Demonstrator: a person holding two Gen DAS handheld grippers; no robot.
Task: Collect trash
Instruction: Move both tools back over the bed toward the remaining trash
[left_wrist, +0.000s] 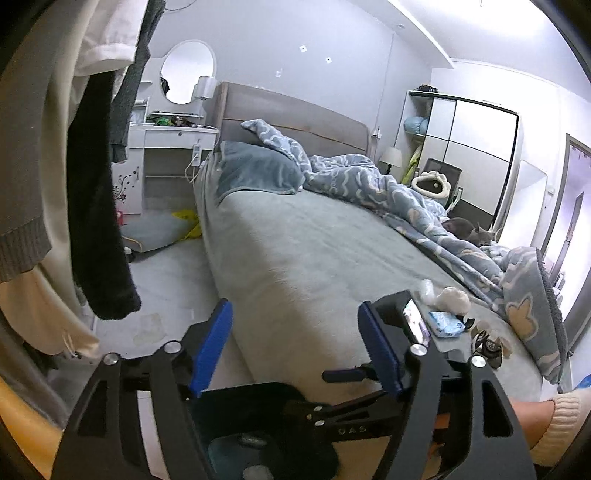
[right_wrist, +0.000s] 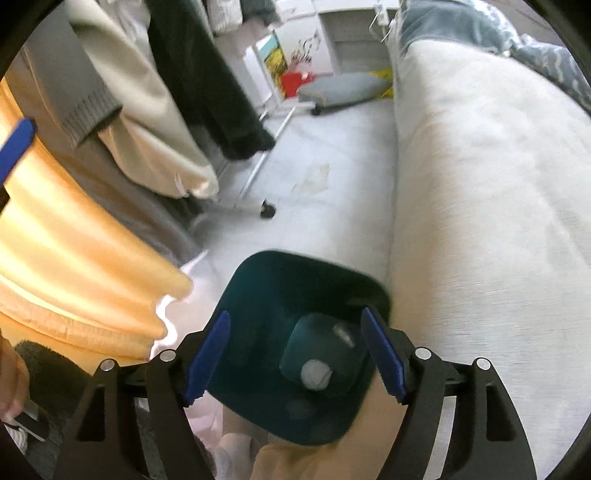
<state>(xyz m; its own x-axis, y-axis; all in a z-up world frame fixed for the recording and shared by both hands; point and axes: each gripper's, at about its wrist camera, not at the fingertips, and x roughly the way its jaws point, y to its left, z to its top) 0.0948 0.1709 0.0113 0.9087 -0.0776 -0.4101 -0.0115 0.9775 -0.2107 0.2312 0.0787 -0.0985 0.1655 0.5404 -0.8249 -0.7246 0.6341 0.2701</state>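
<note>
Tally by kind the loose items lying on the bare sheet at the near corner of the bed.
White crumpled tissue wads: 2
Blue tissue pack: 1
Dark wrapper scraps: 1 cluster; pieces too small to separate
Total: 4

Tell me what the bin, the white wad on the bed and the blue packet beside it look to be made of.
Bin: likely hard plastic, dark teal, with a smooth moulded rim and faint sheen.
White wad: probably tissue or soft paper, matte and crumpled; too blurred to be sure.
Blue packet: seemingly thin plastic film, slightly glossy and creased, perhaps a tissue pack.
</note>
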